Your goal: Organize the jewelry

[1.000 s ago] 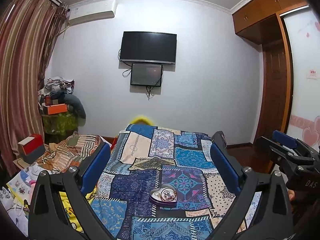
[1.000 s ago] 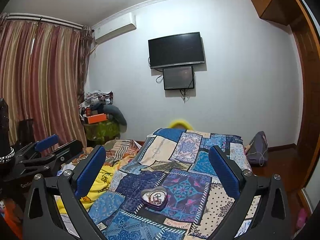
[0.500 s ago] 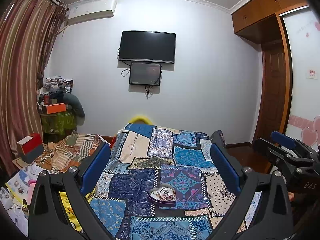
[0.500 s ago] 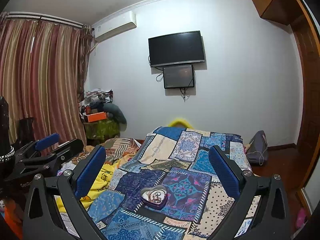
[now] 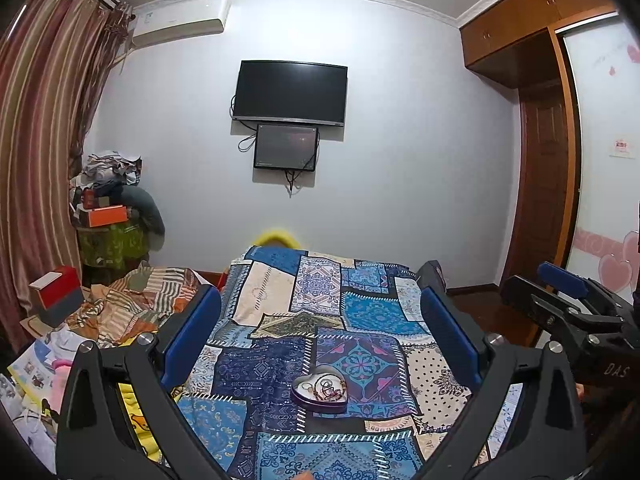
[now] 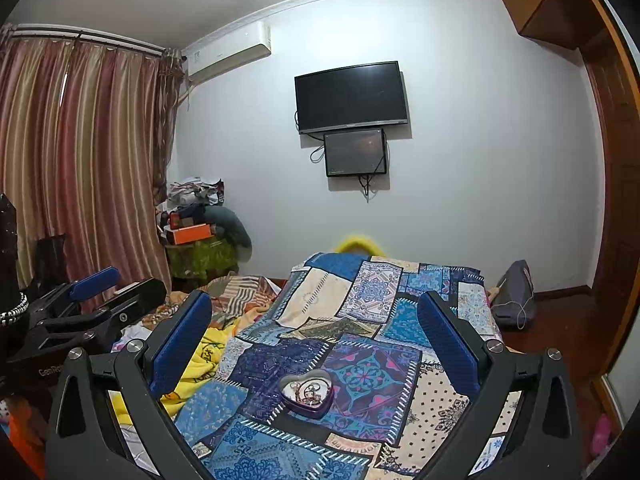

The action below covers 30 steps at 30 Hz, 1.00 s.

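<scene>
- The bed (image 5: 320,320) fills the lower middle of both views, covered by a patchwork spread (image 6: 360,344) of blue, cream and dark squares with printed medallions and white stitch-like edging; the cloth lies flat and smooth
- A striped curtain (image 6: 80,160) of pink, red and tan bands hangs in folds along the left of the frame, with a white air conditioner (image 5: 180,20) high on the wall beside it
- A dark flat television (image 5: 290,92) is fixed to the pale wall at upper centre, a smaller dark screen (image 5: 286,147) just beneath it
- A wooden wardrobe (image 5: 536,32) with a glossy brown finish takes the upper right of the left wrist view
- The left gripper (image 5: 320,336) stands wide open, its black frame and blue padded fingers (image 5: 192,336) rising from the lower corners; nothing is between them
- The right gripper (image 6: 314,336) is likewise spread apart and empty, blue pads (image 6: 448,344) facing inward
- A heart-shaped tin (image 5: 320,390), purple-walled with a pale lining, rests on the spread at lower centre, between each gripper's fingers in the picture but beyond them and touching neither
- A tangle of thin chains and rings (image 6: 308,392), metal with a reddish tint, lies inside the tin; single pieces are too small to tell apart
</scene>
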Each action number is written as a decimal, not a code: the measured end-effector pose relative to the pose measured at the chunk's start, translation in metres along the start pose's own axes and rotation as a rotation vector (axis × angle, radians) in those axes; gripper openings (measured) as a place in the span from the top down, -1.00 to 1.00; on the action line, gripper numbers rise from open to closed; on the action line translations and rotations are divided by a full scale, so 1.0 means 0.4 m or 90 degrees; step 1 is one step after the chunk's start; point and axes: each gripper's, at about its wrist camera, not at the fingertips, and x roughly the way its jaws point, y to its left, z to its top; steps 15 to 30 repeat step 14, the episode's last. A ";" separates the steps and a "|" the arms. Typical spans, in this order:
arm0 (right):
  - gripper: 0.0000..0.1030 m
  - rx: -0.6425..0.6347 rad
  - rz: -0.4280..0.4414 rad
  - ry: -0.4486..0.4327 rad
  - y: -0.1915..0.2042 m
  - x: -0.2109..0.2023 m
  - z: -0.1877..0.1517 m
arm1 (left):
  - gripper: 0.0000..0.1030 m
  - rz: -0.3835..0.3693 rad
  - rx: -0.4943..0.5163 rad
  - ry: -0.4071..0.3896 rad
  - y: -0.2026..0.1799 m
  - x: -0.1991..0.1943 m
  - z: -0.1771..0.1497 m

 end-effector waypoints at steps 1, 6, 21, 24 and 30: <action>-0.98 0.000 -0.001 0.001 -0.001 0.001 0.000 | -0.95 -0.001 0.000 0.000 0.000 0.001 0.000; -0.98 0.006 0.002 0.006 -0.002 0.008 -0.005 | -0.95 -0.004 -0.001 -0.001 0.000 0.004 0.001; -0.98 0.000 0.005 0.009 0.002 0.015 -0.005 | -0.95 0.000 -0.002 0.002 0.003 0.011 -0.002; -0.98 0.000 0.005 0.009 0.002 0.015 -0.005 | -0.95 0.000 -0.002 0.002 0.003 0.011 -0.002; -0.98 0.000 0.005 0.009 0.002 0.015 -0.005 | -0.95 0.000 -0.002 0.002 0.003 0.011 -0.002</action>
